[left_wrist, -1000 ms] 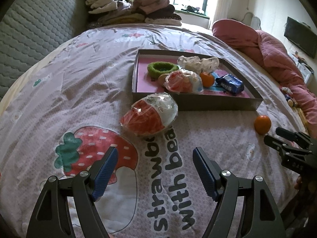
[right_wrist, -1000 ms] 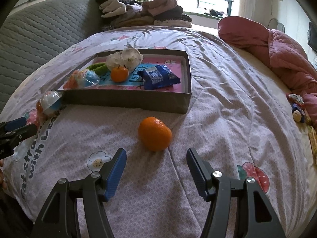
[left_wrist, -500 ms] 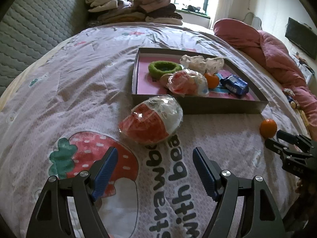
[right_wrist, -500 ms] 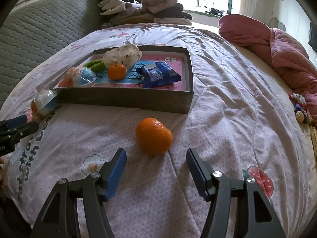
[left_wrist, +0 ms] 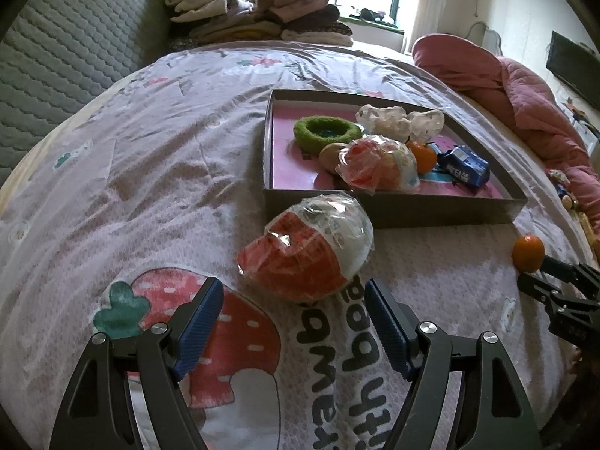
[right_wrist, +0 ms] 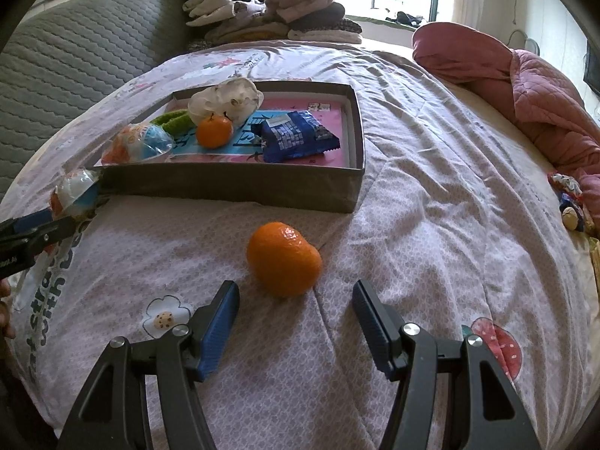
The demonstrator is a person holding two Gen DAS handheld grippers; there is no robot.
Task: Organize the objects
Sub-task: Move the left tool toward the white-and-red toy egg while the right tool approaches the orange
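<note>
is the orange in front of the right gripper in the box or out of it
Out. The orange lies on the bedspread in front of the box wall, apart from it. The right gripper is open just short of it.

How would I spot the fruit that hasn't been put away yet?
Find the shallow grey box on the strawberry-print bedspread. Just in front of its near wall, on the bare cover, sits a loose tangerine, right ahead of the open right gripper. Its twin tangerine in the box lies among wrapped items; this one sits alone outside.
</note>
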